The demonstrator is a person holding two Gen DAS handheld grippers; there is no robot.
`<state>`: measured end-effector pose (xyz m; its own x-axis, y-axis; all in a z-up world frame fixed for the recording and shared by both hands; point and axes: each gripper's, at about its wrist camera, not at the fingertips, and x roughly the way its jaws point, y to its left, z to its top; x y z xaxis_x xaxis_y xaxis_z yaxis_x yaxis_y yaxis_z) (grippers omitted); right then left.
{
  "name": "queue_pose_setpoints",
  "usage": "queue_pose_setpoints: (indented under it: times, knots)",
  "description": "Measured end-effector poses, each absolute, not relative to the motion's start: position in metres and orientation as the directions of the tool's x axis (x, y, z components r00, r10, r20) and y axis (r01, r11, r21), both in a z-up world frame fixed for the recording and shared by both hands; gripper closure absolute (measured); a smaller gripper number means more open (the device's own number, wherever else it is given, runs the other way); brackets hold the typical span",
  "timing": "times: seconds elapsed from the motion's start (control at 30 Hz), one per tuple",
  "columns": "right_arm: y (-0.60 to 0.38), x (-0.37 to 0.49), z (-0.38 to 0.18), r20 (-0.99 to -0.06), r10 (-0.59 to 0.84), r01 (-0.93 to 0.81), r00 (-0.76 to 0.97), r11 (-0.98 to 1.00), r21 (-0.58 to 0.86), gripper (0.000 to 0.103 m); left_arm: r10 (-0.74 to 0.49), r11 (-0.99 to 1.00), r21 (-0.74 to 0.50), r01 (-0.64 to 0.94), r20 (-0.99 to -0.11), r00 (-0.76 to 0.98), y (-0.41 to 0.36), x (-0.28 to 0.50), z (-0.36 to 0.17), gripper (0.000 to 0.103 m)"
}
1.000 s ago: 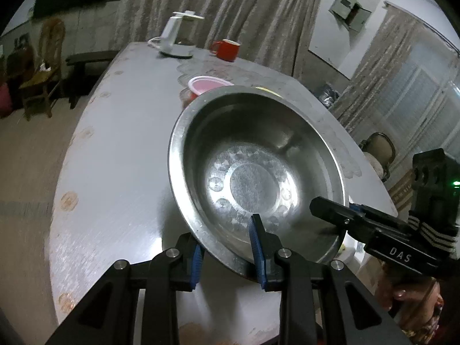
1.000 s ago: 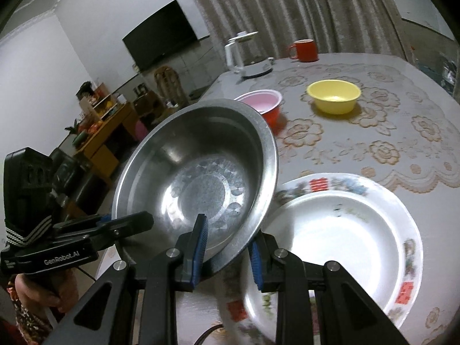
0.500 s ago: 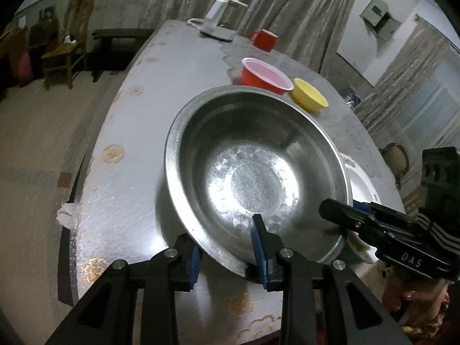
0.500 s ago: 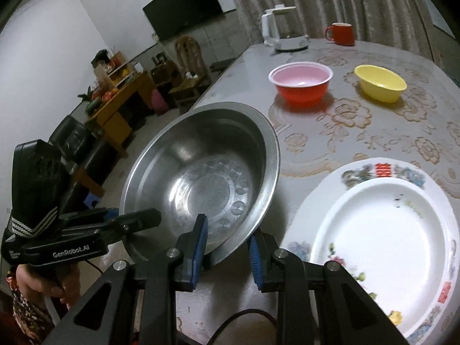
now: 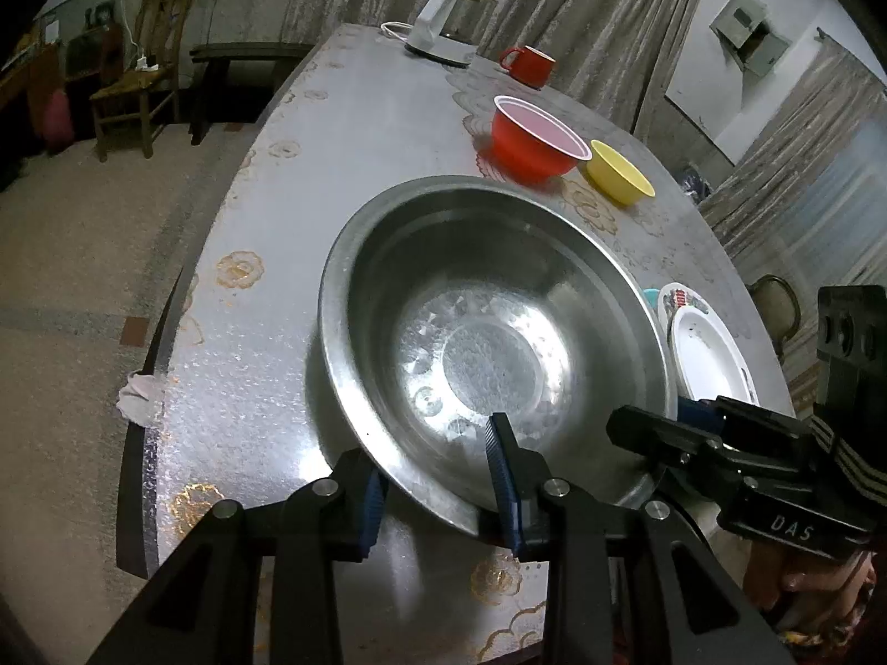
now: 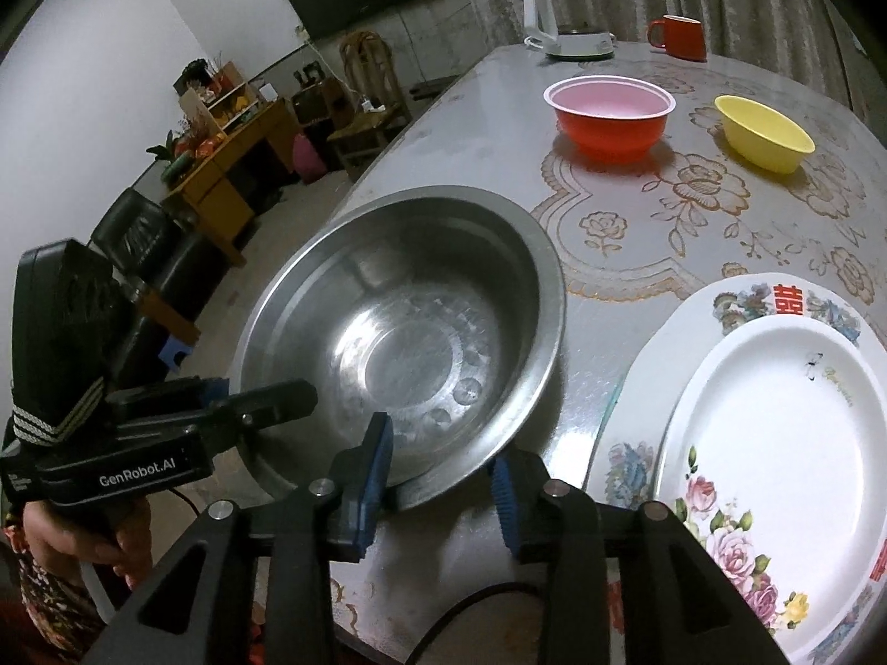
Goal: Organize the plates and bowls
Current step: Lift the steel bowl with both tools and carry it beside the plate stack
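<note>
A large steel bowl sits low over the table's near left part. My left gripper straddles its near rim, one finger inside and one outside, jaws apart. My right gripper straddles the rim on the other side the same way. Each gripper shows in the other's view, the right gripper and the left gripper. A white floral plate lies to the right of the bowl. A red bowl and a yellow bowl stand farther back.
A white kettle and a red mug stand at the table's far end. The table edge runs close on the left, with floor, chairs and a sofa beyond.
The steel bowl has come down from a tilted, raised pose to level and low over the table, left of the plate. Both grippers came down with it and their jaws have widened.
</note>
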<state>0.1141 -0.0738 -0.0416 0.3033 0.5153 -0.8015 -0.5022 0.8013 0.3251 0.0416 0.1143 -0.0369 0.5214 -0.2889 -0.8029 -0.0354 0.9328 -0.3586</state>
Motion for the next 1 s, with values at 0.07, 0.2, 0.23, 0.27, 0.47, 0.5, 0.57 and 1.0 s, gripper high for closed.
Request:
queue_pose_setpoints:
  times: [0.07,0.2,0.23,0.27,0.47,0.5,0.57,1.0]
  knots:
    - [-0.074,0.113,-0.043,-0.801,0.521,-0.499,0.297,0.799,0.334,0.067,-0.292,0.931,-0.364,-0.039,-0.803,0.52,0.115,0.04,-0.036,0.07]
    - [-0.076,0.116,-0.045,-0.798,0.533,-0.487,0.28,0.795,0.361,0.067,-0.296,0.928,-0.369,-0.041,-0.802,0.52,0.118,0.039,-0.035,0.07]
    - [-0.077,0.116,-0.045,-0.799,0.535,-0.488,0.275,0.794,0.364,0.067,-0.297,0.928,-0.371,-0.041,-0.801,0.52,0.118,0.039,-0.035,0.07]
    - [-0.077,0.115,-0.045,-0.8,0.535,-0.488,0.271,0.792,0.365,0.067,-0.3,0.926,-0.374,-0.041,-0.8,0.52,0.118,0.039,-0.034,0.07]
    - [-0.082,0.109,-0.042,-0.798,0.555,-0.484,0.236,0.779,0.399,0.066,-0.319,0.915,-0.4,-0.047,-0.792,0.521,0.122,0.038,-0.032,0.07]
    - [-0.082,0.108,-0.042,-0.797,0.558,-0.483,0.229,0.776,0.405,0.066,-0.321,0.914,-0.403,-0.048,-0.79,0.522,0.123,0.038,-0.031,0.07]
    - [-0.083,0.105,-0.04,-0.794,0.565,-0.485,0.224,0.771,0.412,0.064,-0.32,0.913,-0.404,-0.051,-0.789,0.524,0.123,0.037,-0.03,0.07]
    - [-0.091,0.1,-0.035,-0.775,0.588,-0.492,0.232,0.758,0.428,0.063,-0.326,0.908,-0.417,-0.051,-0.777,0.539,0.127,0.034,-0.025,0.067]
